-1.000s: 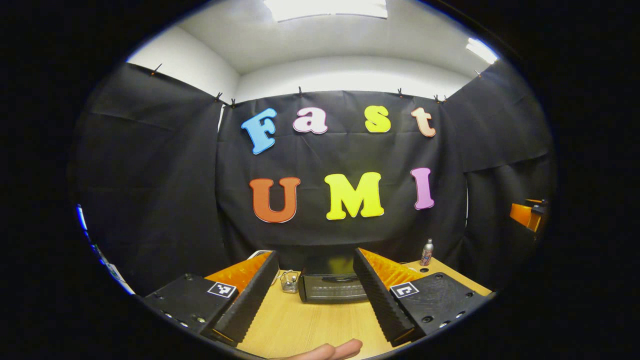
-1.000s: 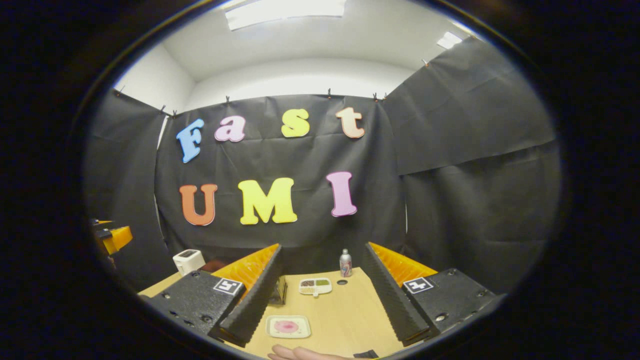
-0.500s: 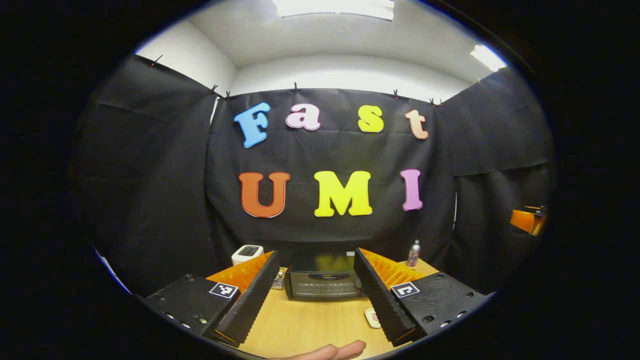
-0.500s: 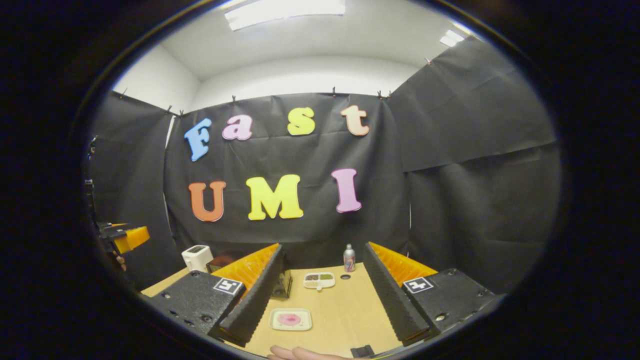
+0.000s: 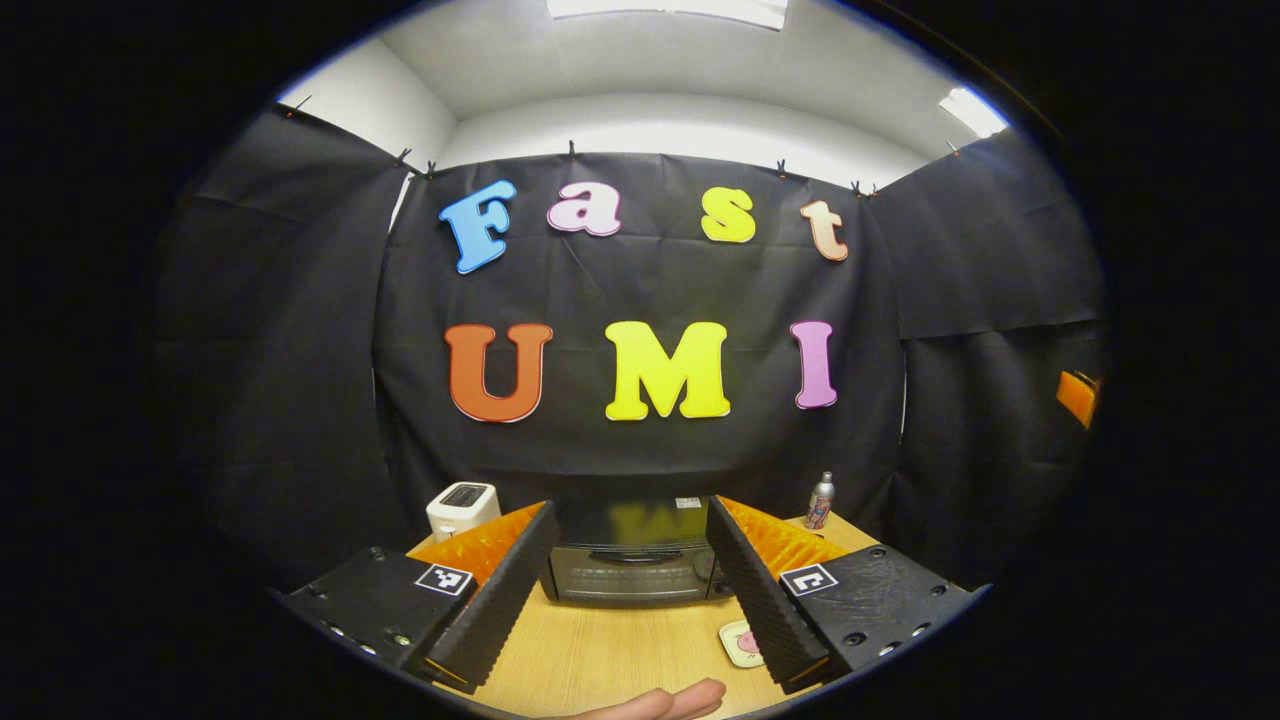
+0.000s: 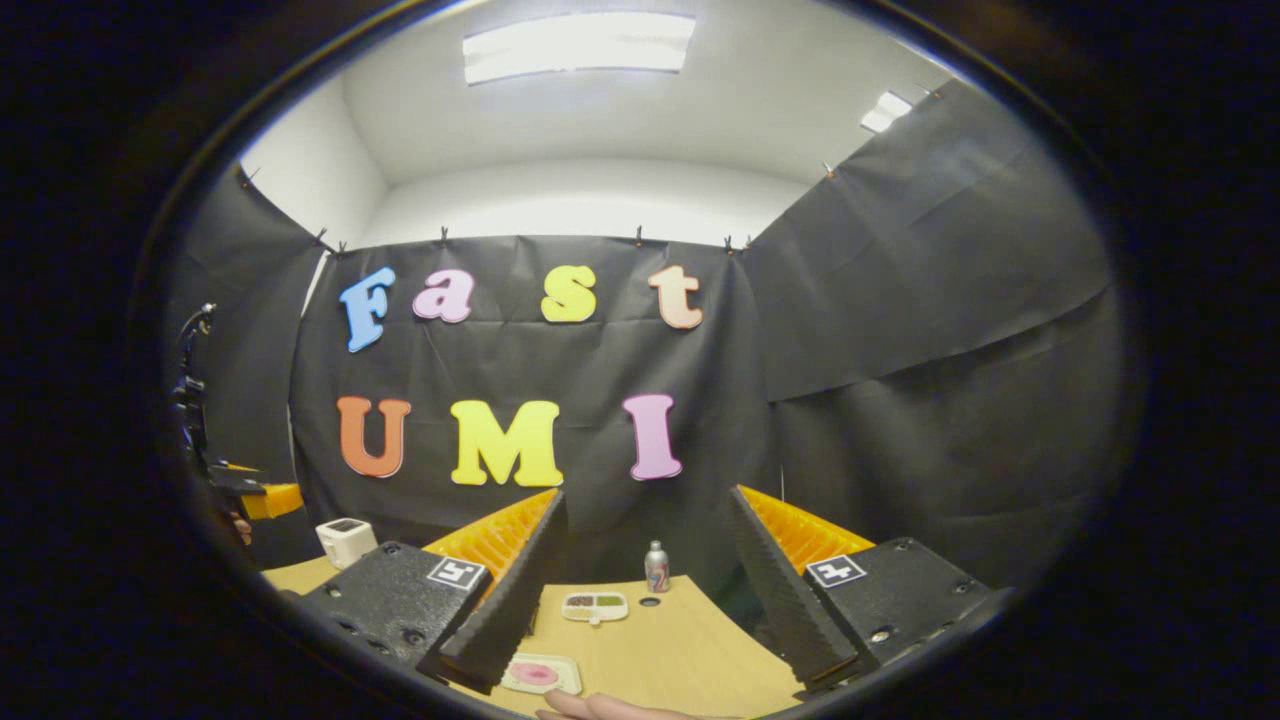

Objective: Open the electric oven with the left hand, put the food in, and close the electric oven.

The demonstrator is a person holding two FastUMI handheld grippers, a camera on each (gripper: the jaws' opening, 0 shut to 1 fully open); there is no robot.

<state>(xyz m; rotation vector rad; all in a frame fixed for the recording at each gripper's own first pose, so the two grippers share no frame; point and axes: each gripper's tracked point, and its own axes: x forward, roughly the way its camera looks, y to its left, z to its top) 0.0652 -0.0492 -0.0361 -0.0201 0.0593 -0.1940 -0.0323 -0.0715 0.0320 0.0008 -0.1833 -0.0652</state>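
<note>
A black electric oven (image 5: 630, 565) stands at the back of the wooden table (image 5: 600, 650) with its door shut, straight ahead between the fingers of my left gripper (image 5: 627, 590), which is open and well short of it. A small pale plate with pink food (image 5: 738, 642) lies on the table to the oven's front right; the same plate of pink food (image 6: 538, 675) lies low in the right gripper view. My right gripper (image 6: 640, 600) is open and holds nothing above the table. The left gripper's orange finger (image 6: 268, 498) shows at the far left of the right gripper view.
A white toaster (image 5: 460, 507) stands left of the oven. A small metal bottle (image 5: 820, 500) stands at the back right, and in the right gripper view the bottle (image 6: 656, 566) has a divided tray of foods (image 6: 594, 606) beside it. Fingertips of a hand (image 5: 665, 702) show at the bottom edge.
The left gripper view has swung left and back, so the oven and toaster show more fully. The right gripper has tilted upward, with the plate and tray lower in its view.
</note>
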